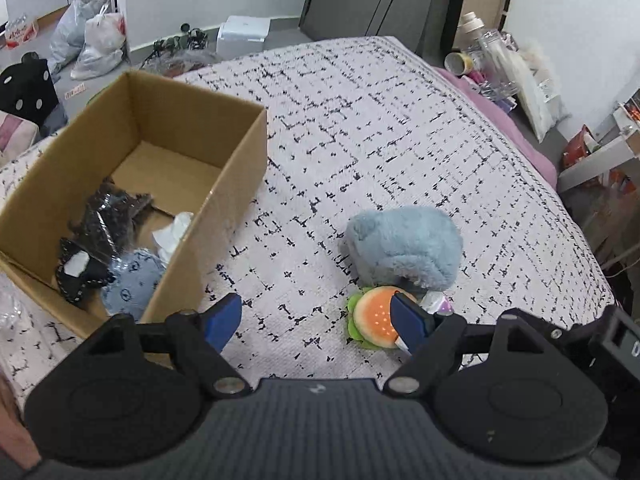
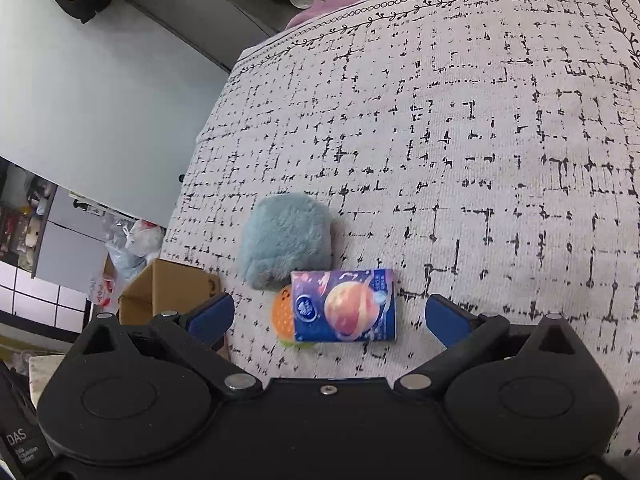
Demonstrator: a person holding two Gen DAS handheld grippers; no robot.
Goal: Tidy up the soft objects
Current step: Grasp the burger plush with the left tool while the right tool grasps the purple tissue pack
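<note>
Left wrist: cardboard box [image 1: 224,168] holds dark pouches, grey-blue cloth [image 1: 132,284], white tissue; both jaws spread, empty.

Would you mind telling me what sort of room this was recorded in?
Probably a lived-in bedroom: a bed under a white black-patterned bedspread, a purple blanket at its edge, and filled plastic bags on the grey floor.

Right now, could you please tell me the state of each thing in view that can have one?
Cardboard box: open-topped, upright on the bed, partly filled with soft items.
Blue plush: lying on the bedspread, outside the box.
Burger plush: on the bedspread, against the blue plush.
Planet-print pack: lying flat, overlapping the burger plush.
Left tongs: open, empty.
Right tongs: open, empty, above the pack.
</note>
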